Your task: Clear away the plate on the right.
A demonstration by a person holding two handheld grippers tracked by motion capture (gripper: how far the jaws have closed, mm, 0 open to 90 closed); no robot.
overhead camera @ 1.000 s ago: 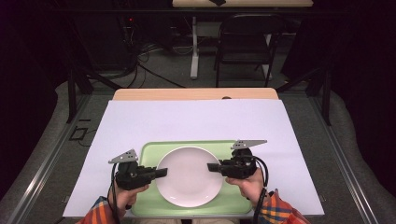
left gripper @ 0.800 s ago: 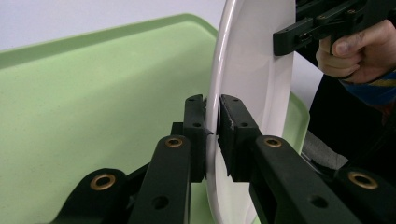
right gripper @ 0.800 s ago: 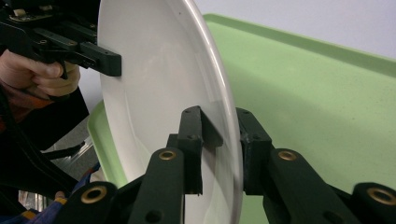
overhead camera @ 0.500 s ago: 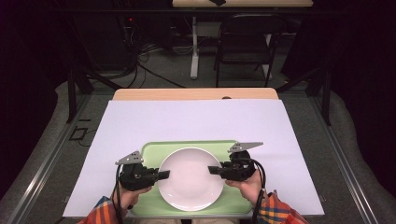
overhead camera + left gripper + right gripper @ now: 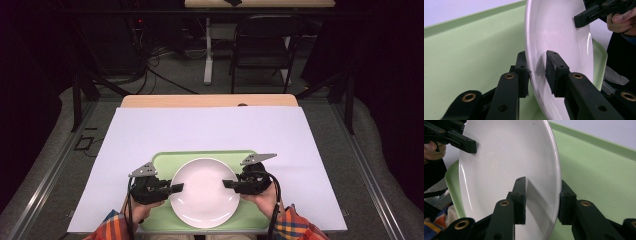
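1. White sheet (image 5: pixel 210 130) covers the table.
2. Green tray (image 5: pixel 165 161) sits at the sheet's near edge.
3. Plate (image 5: pixel 204 192) lies on the tray.
4. Left gripper (image 5: pixel 176 188) straddles the plate's left rim; its jaws have just been opening, pads slightly off.
5. Right gripper (image 5: pixel 228 183) straddles the right rim likewise, jaws just opening.

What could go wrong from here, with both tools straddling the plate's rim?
1. The left tool and right tool have just been opening, with the rim of the plate between their jaws. If the plate isn't fully down on the tray, it may drop or clatter.
2. Pulling back before the jaws clear the rim could drag or tip the plate, likely shifting it on the tray.
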